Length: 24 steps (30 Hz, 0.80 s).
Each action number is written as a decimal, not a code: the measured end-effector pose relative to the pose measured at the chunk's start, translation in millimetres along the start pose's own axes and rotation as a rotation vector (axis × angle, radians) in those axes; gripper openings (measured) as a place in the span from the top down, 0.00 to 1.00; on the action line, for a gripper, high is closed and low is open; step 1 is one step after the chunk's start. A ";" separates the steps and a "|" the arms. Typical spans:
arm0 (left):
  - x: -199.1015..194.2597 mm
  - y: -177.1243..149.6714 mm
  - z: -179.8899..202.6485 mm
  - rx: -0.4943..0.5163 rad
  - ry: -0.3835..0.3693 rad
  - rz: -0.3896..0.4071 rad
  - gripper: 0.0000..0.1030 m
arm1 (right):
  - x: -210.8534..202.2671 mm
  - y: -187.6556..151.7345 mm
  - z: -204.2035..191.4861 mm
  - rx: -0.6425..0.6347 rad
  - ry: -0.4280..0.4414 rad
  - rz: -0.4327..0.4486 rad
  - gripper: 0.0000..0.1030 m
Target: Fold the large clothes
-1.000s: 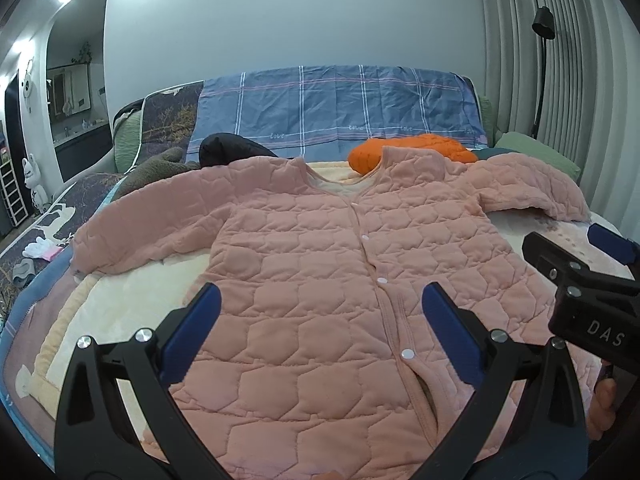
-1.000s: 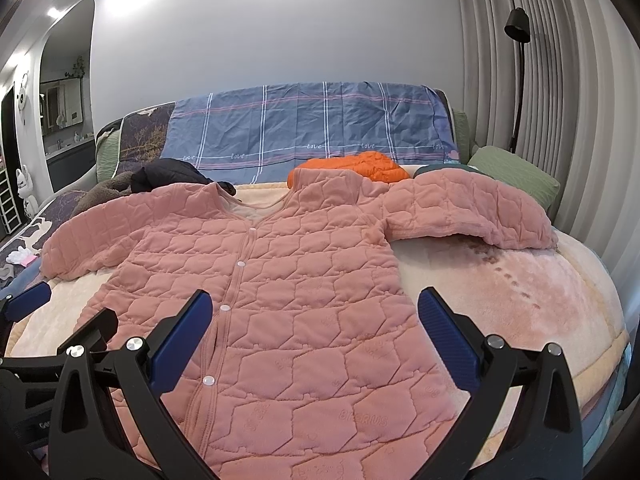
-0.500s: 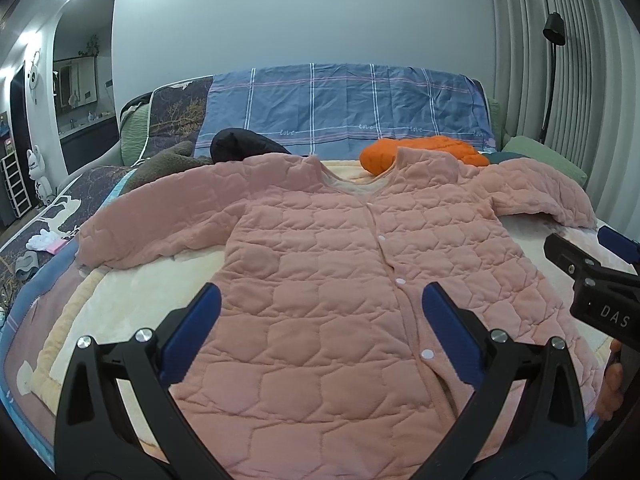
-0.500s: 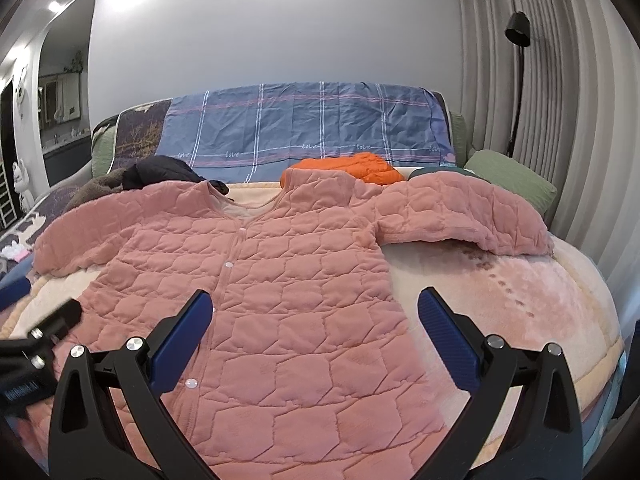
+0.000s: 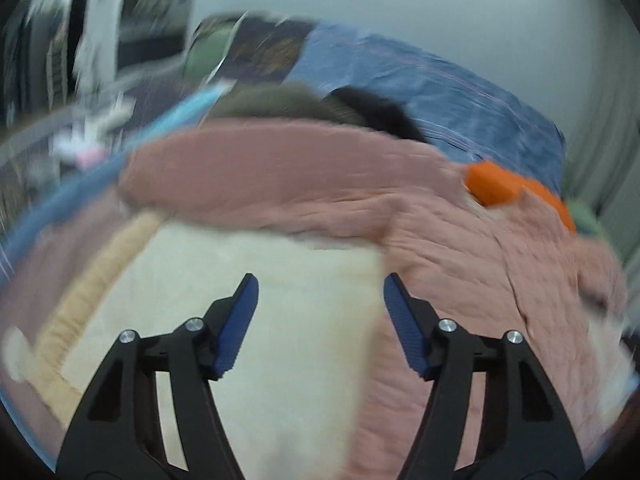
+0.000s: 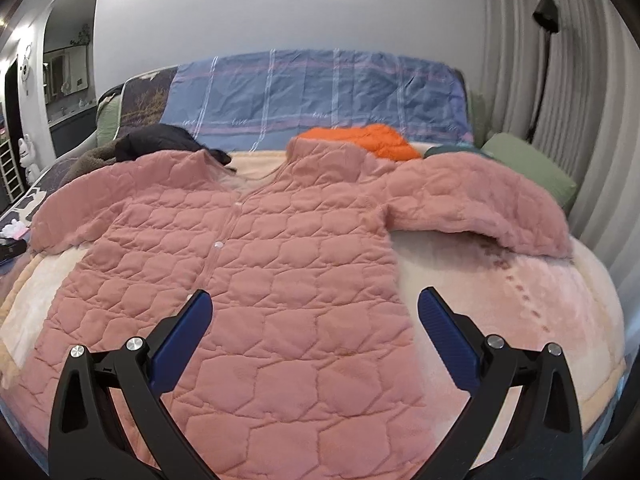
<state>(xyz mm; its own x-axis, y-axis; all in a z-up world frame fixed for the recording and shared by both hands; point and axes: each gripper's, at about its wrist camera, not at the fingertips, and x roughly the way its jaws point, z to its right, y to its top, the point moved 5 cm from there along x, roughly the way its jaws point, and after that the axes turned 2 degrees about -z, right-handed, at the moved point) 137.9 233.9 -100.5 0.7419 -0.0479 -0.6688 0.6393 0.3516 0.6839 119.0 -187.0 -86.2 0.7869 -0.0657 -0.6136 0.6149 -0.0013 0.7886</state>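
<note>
A: Where is the garment?

B: The pink quilted snap-front jacket (image 6: 256,280) lies face up and spread flat on the cream fleece blanket (image 6: 500,280) covering the bed, both sleeves out to the sides, nothing folded yet.

A: And the grippers?

B: The right gripper (image 6: 316,320) hovers over the lower hem, jaws wide, nothing between them. The left gripper (image 5: 318,312) has just been closing its jaws to about half; they are empty, over bare blanket just beside the jacket's side edge, below the sleeve (image 5: 260,176).

A: What could go wrong?

B: The left view is smeared, so it looks mid-swing. I judge it could close short and pinch the blanket instead of the jacket. Also, the orange padded garment (image 6: 360,140) touches the collar, and the dark clothes (image 6: 160,142) sit by the shoulder; a fold could drag them along.
</note>
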 end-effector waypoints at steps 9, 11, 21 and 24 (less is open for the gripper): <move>96.6 29.4 -118.9 -0.370 -0.068 -0.123 0.36 | 39.9 16.0 -29.7 -0.112 -0.021 -0.069 0.01; 113.7 39.1 -135.8 -0.444 -0.077 -0.119 0.35 | 47.5 18.9 -36.0 -0.134 -0.032 -0.074 0.01; 172.1 63.5 -179.7 -0.681 -0.098 -0.068 0.26 | 74.5 34.0 -51.0 -0.190 -0.055 -0.054 0.01; 175.5 69.1 -184.1 -0.693 -0.098 -0.022 0.37 | 83.3 36.5 -48.1 -0.181 -0.060 -0.063 0.01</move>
<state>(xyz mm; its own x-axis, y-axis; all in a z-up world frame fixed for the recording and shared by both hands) 274.9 421.9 -224.3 0.7659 -0.1346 -0.6288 0.4023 0.8632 0.3052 209.5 -144.6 -110.4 0.7453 -0.1304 -0.6538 0.6665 0.1713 0.7256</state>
